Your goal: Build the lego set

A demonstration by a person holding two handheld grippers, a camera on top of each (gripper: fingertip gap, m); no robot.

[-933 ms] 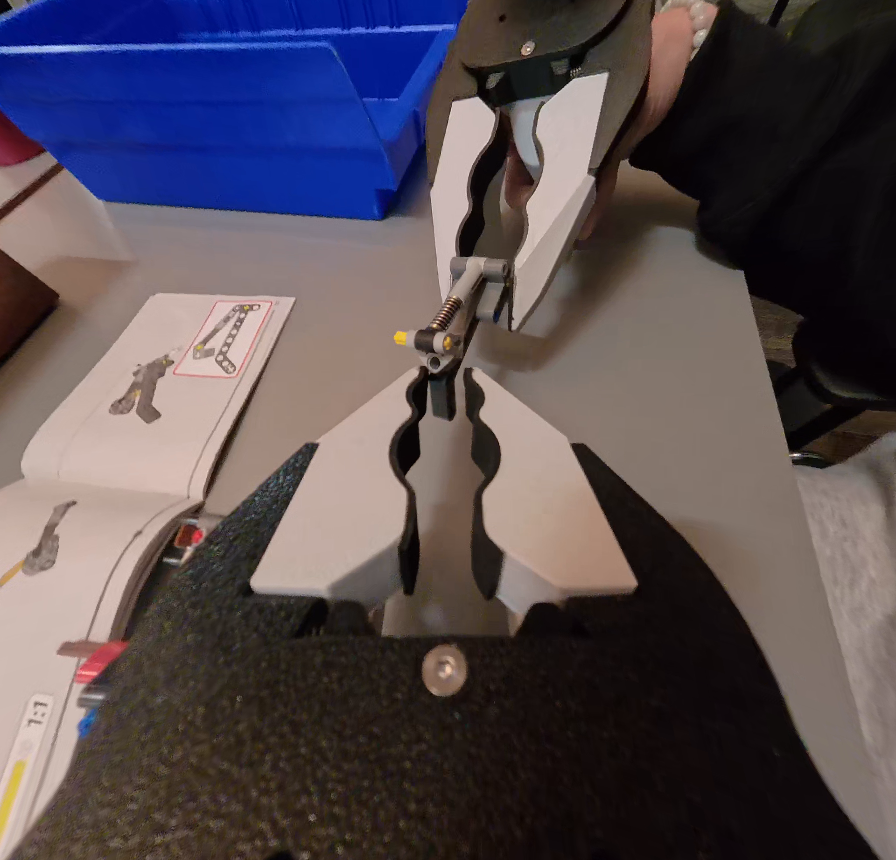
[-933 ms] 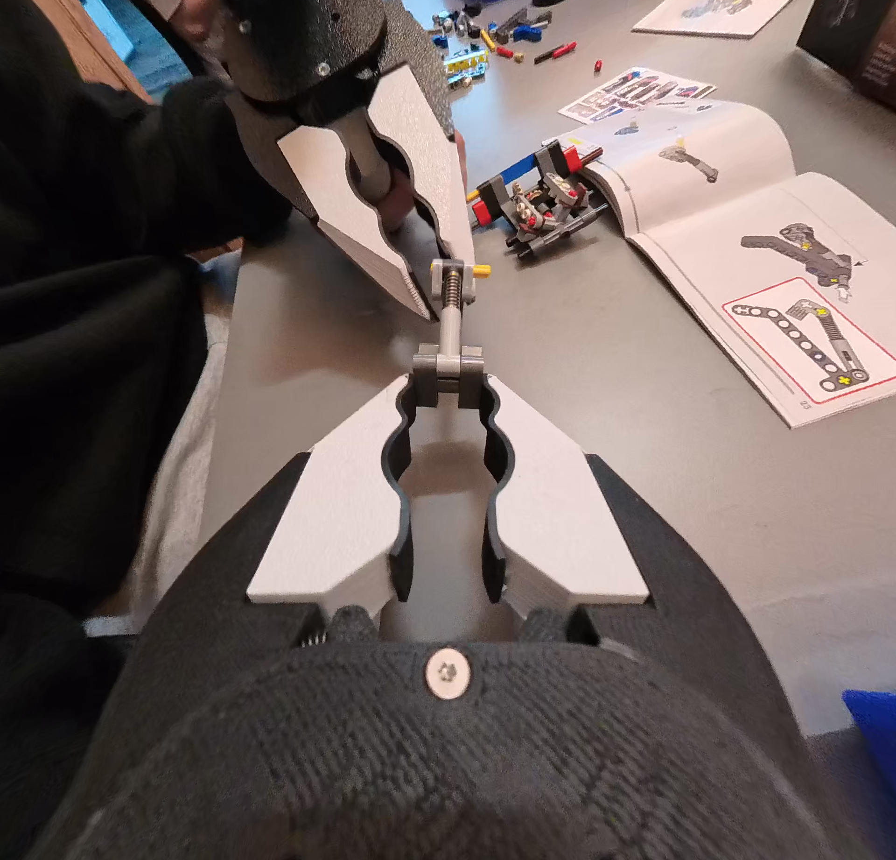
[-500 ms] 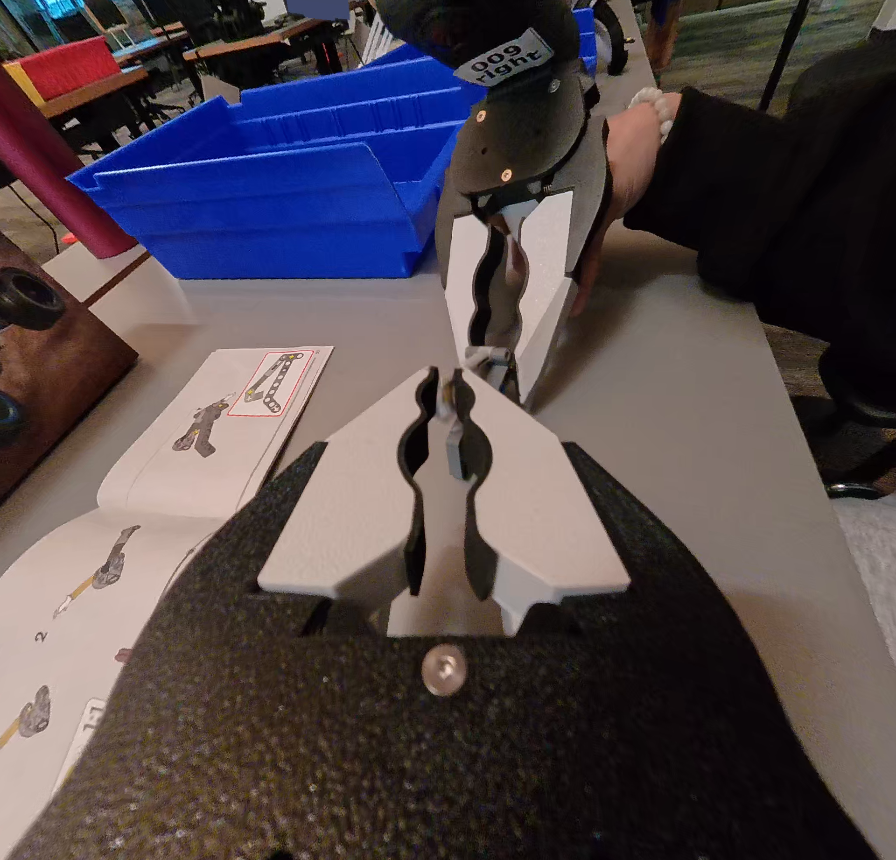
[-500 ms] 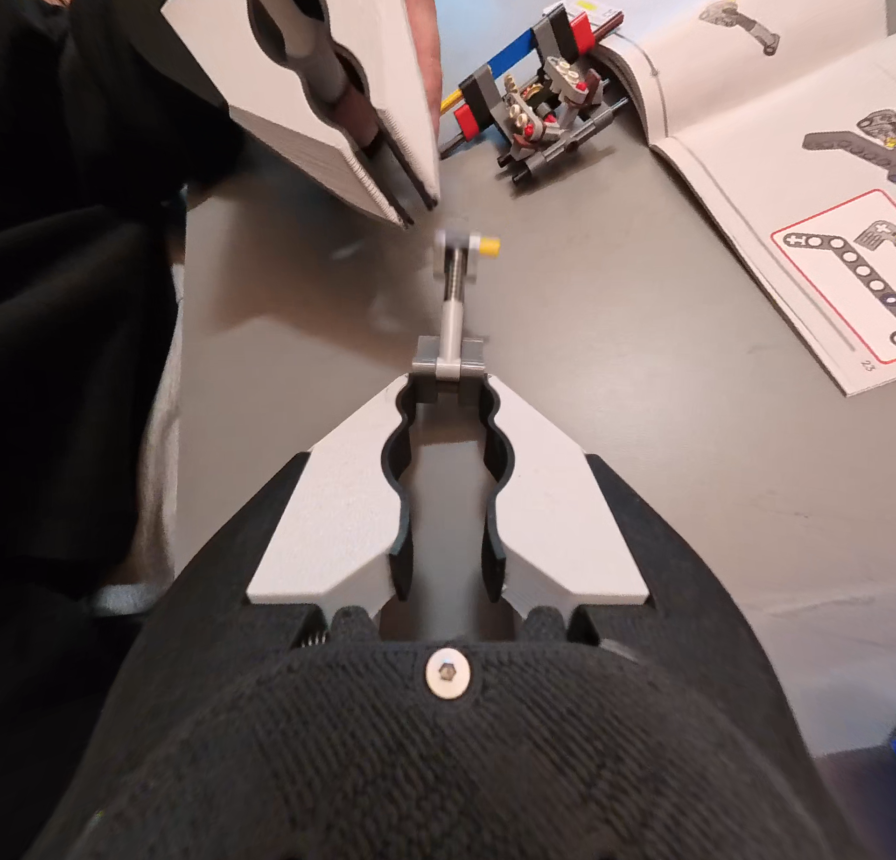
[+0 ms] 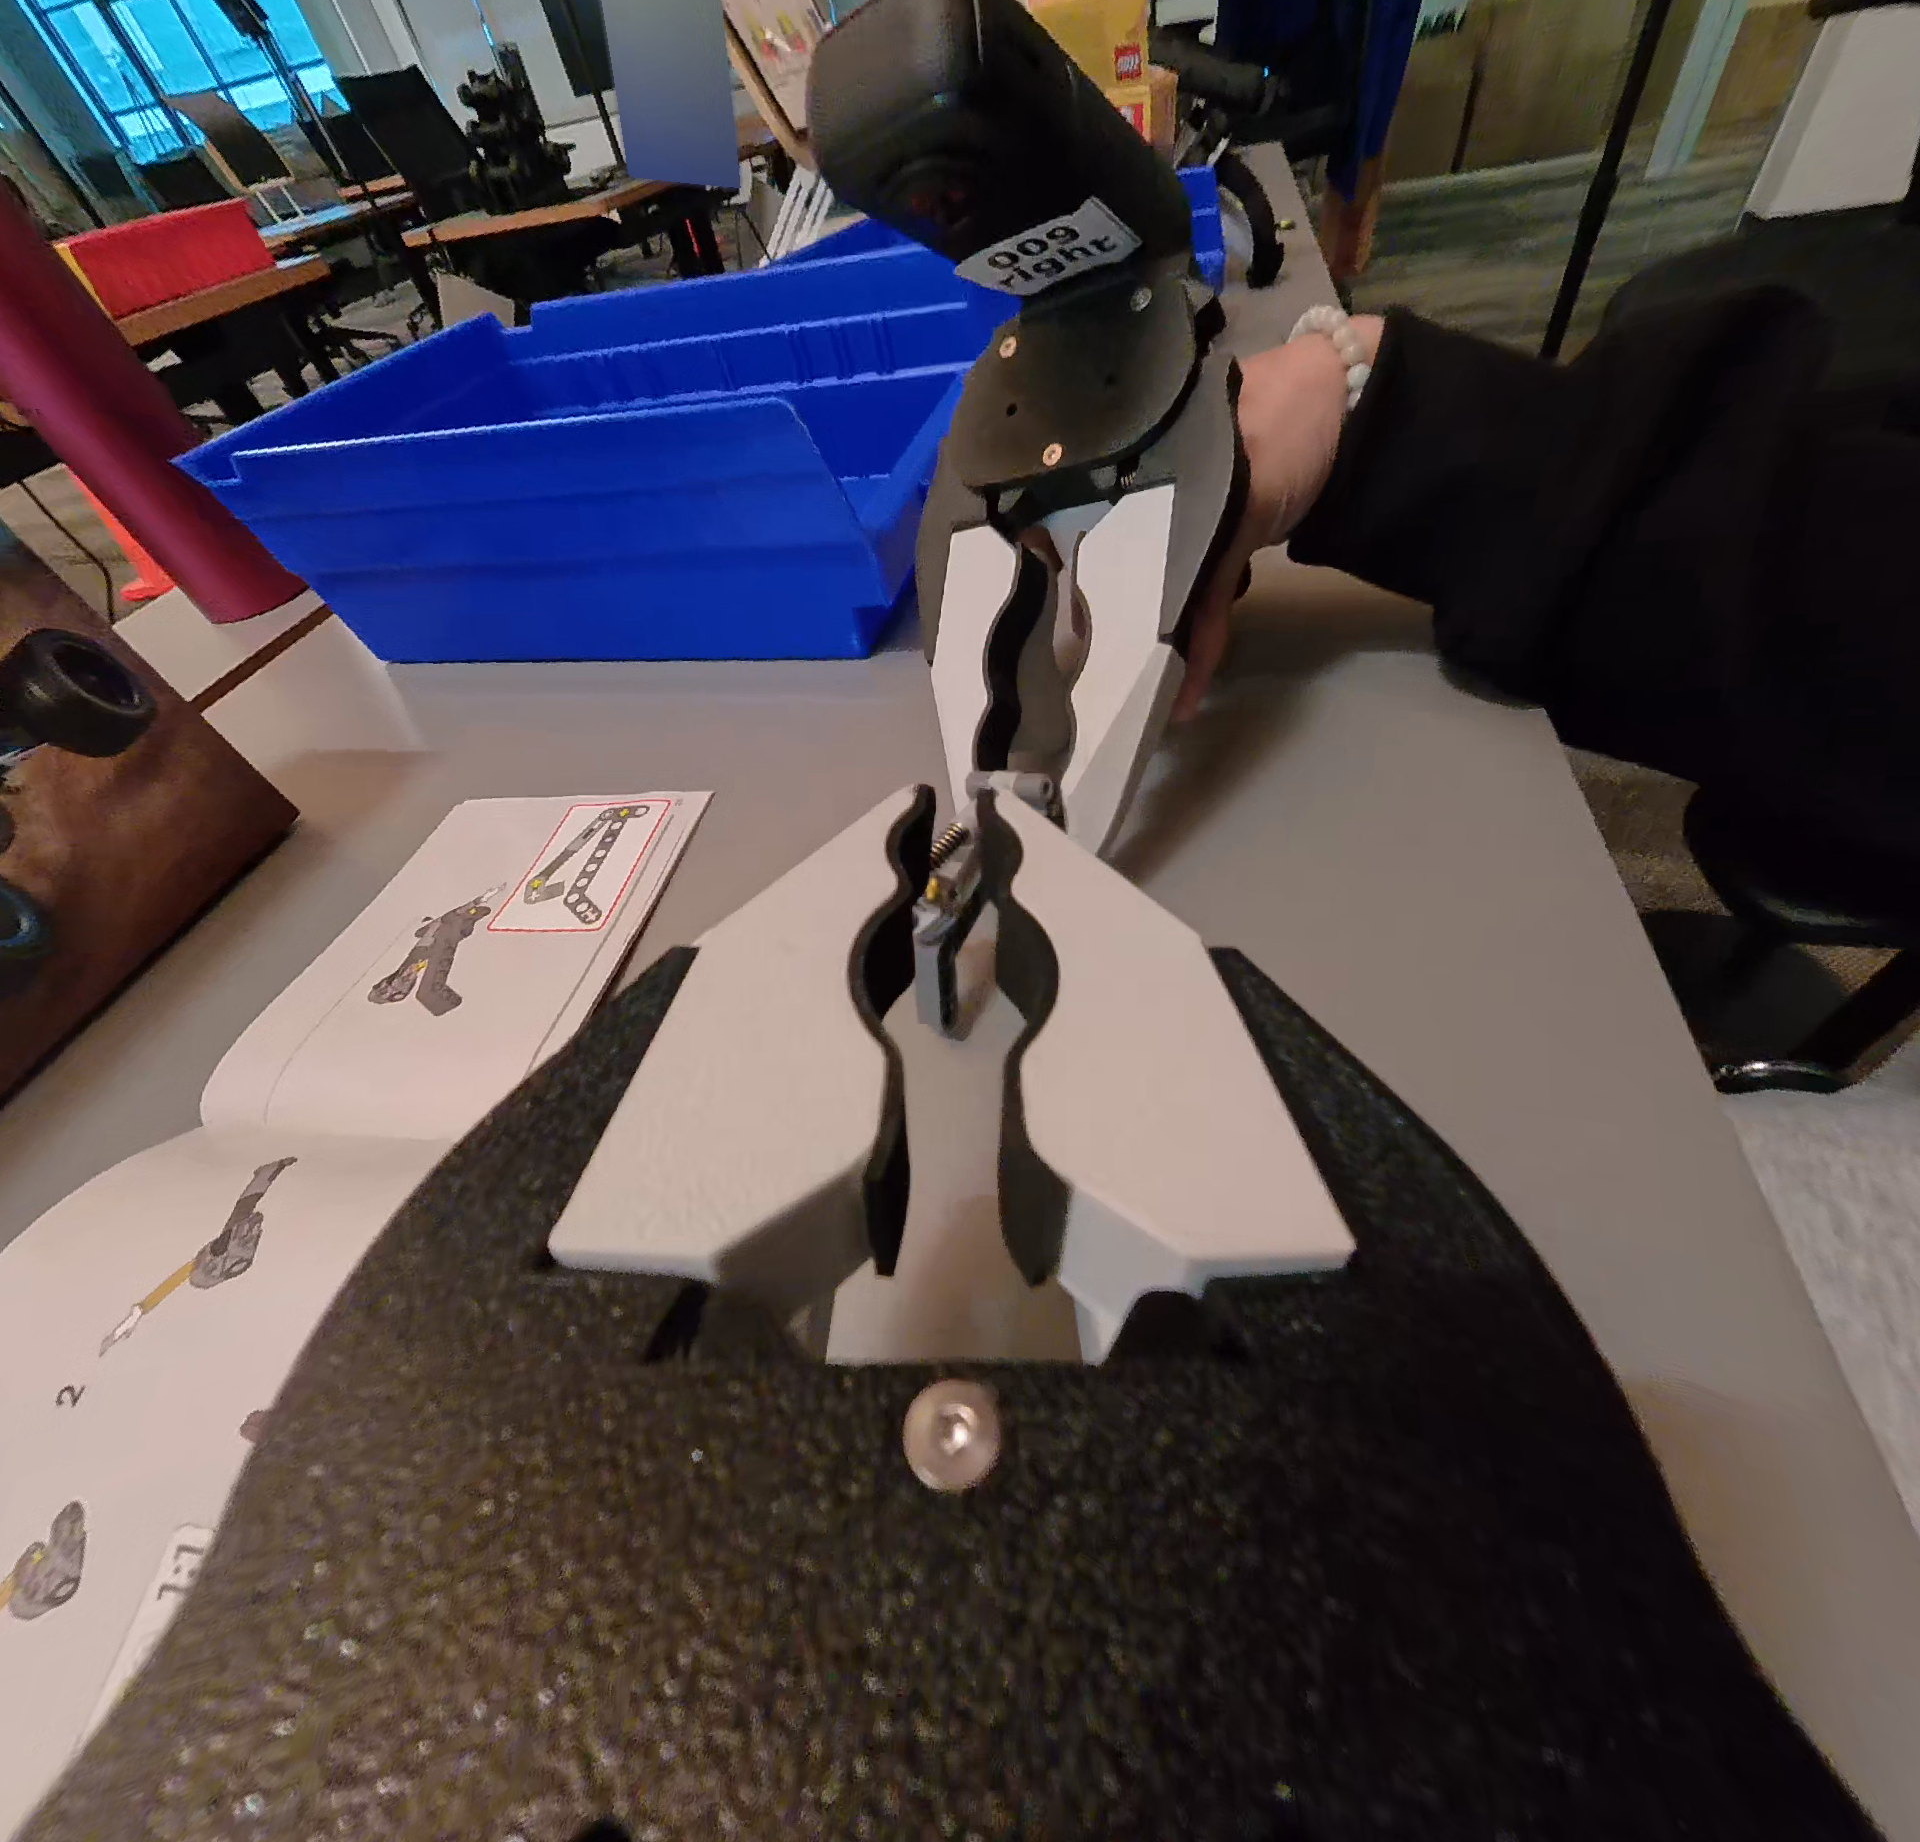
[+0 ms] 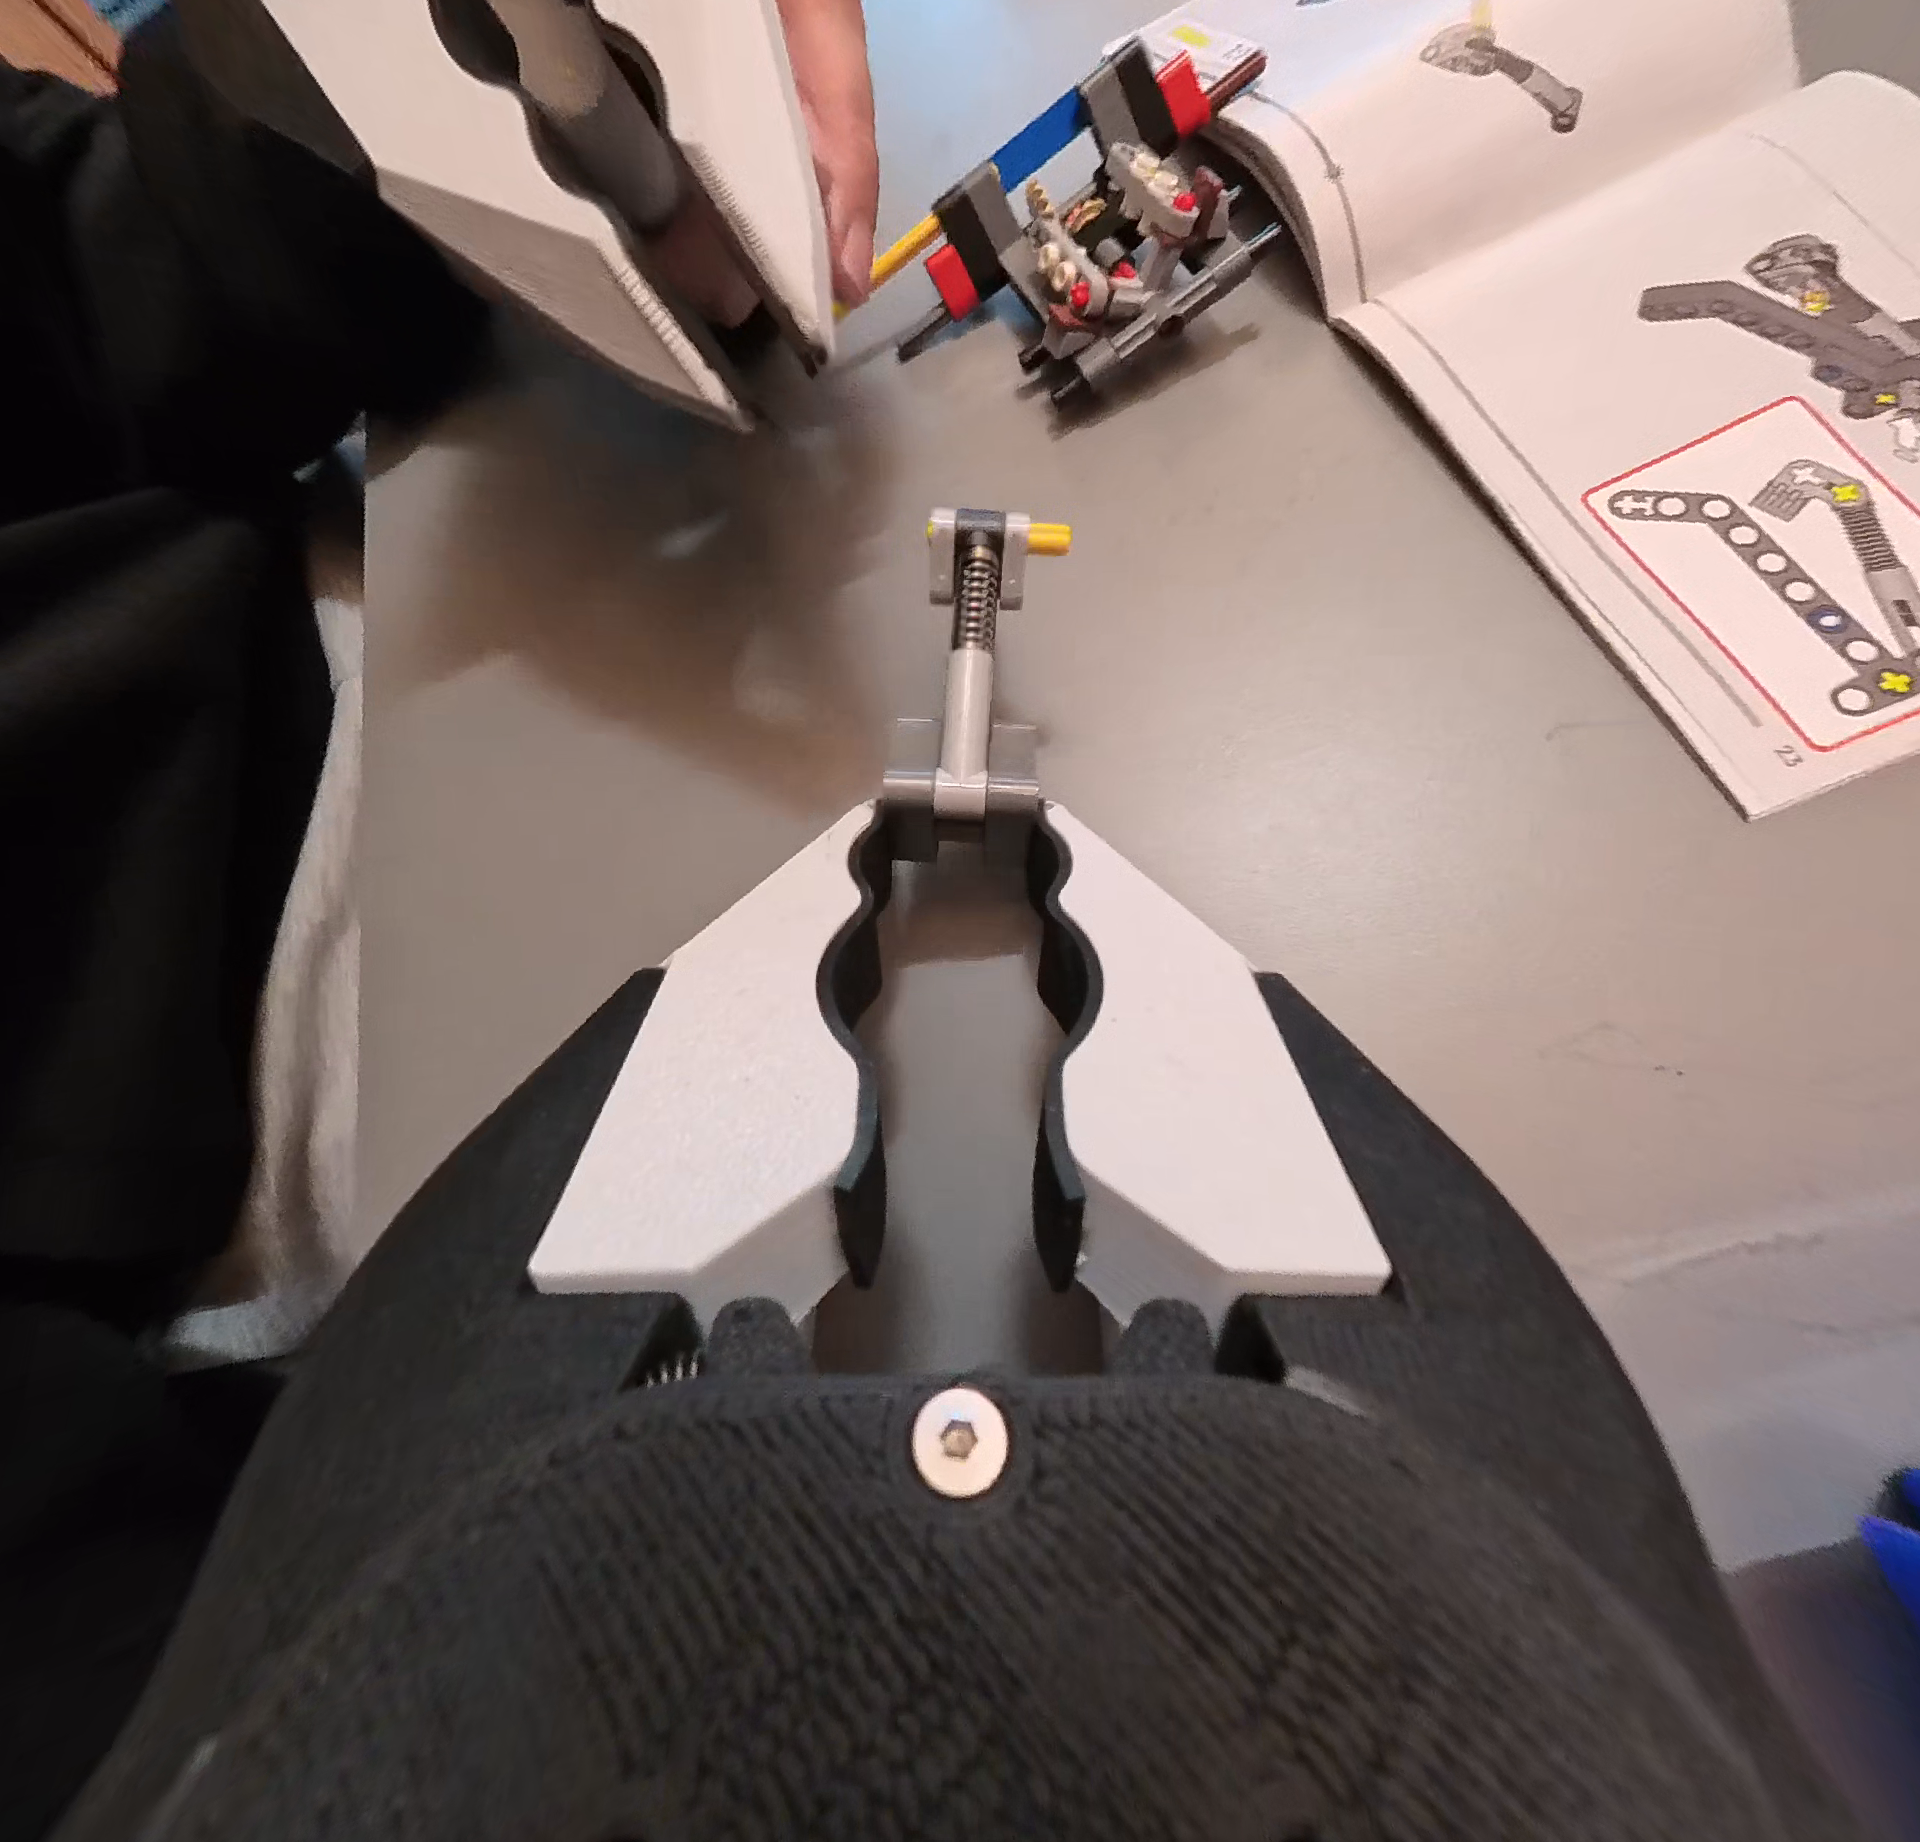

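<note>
My right gripper (image 6: 961,816) is shut on the grey base of a small Lego shock absorber (image 6: 971,639). It holds the part just above the grey table. The part has a metal spring and a light grey bracket with a yellow pin (image 6: 1049,537) at its far end. My left gripper (image 6: 774,379) hovers up and to the left of that end, apart from it. Its jaws are nearly together with nothing seen between them. In the left wrist view the shock absorber (image 5: 951,847) shows through the gap at my left gripper (image 5: 956,816), with the right gripper (image 5: 1023,805) behind.
A partly built Lego assembly (image 6: 1091,244) with red, blue and grey parts lies beside the open instruction booklet (image 6: 1558,286). A blue bin (image 5: 582,504) stands at the back of the table. A brown box (image 5: 104,857) is at the left. The table edge (image 5: 1621,909) runs along the right.
My left gripper has left the shock absorber's pin end, moved up and away, and its jaws have narrowed. The right gripper has kept its hold and has come lower over the table.
</note>
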